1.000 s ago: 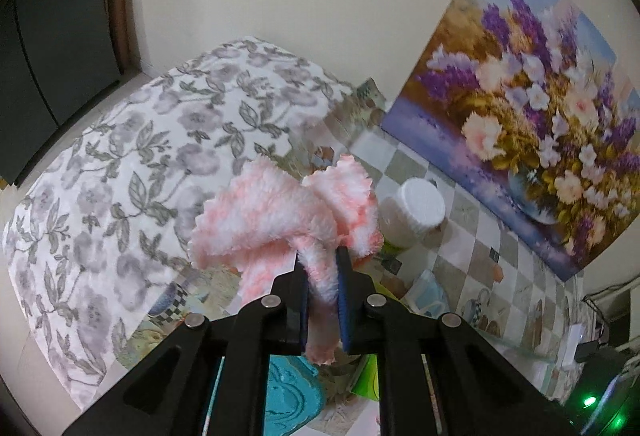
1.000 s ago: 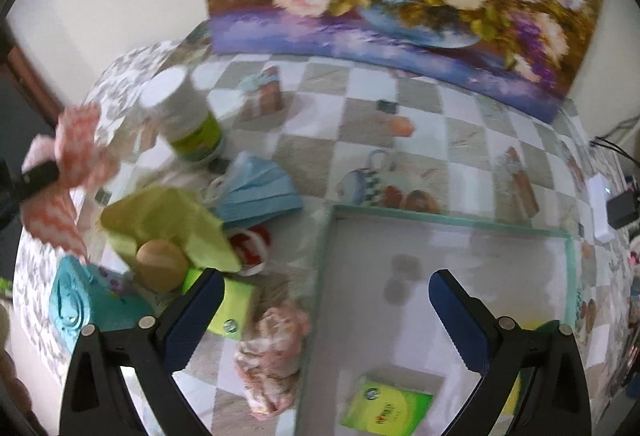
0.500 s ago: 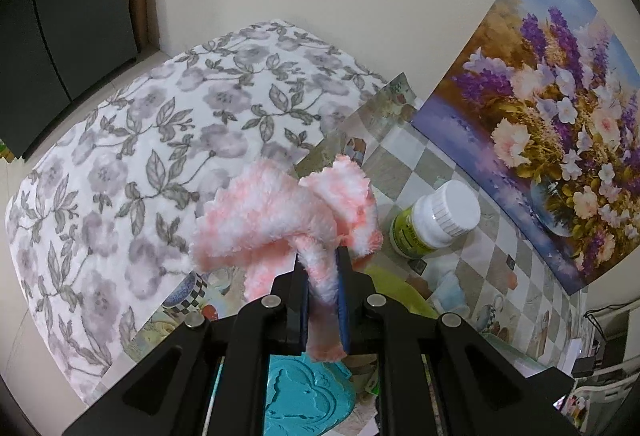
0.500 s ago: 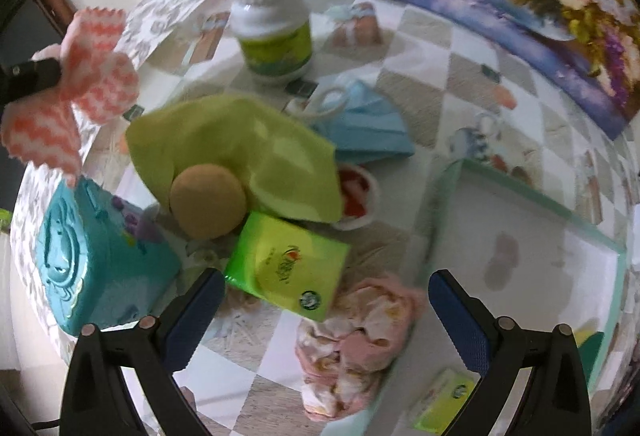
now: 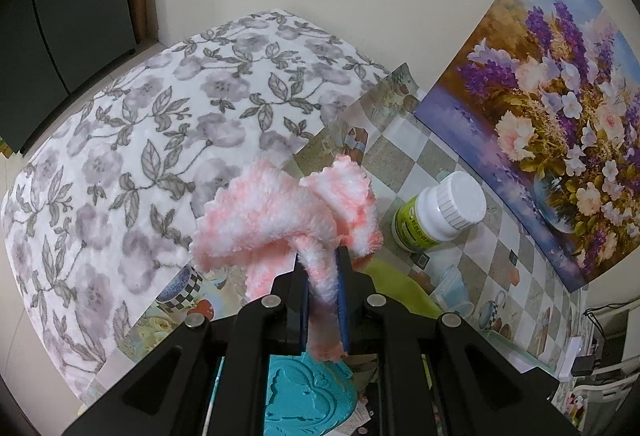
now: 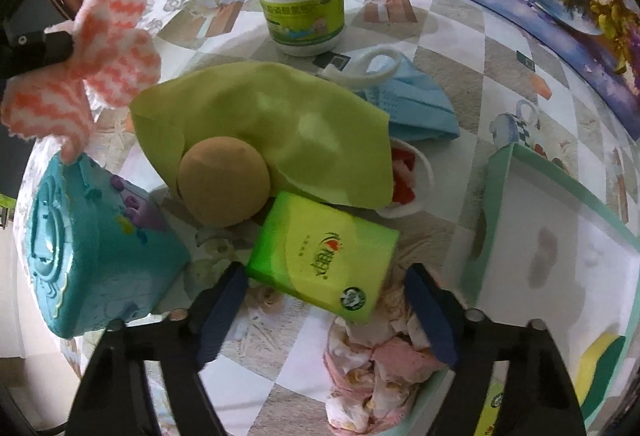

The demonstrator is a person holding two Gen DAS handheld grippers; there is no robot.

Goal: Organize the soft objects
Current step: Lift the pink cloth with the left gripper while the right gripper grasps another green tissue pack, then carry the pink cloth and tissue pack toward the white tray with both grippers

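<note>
Both tilted down | left gripper (image 5: 323,278) pinching fluffy cloth (image 5: 280,220) | right gripper (image 6: 326,296) closing

Right tongs drop toward the tissue pack and start to close

The right tongs (image 6: 326,300) have come down from over the tray (image 6: 500,204) and moved across to the clutter on the worktop (image 6: 452,48), so the green tissue pack (image 6: 320,256) now lies just ahead of the two fingers with the pink cloth (image 6: 376,368) beneath them. Their jaws, wide apart a second ago, are closing, with nothing yet pressed between them. The left tongs (image 5: 323,288) have sunk a little, bringing the white bottle (image 5: 438,212) fuller into their view.
</note>
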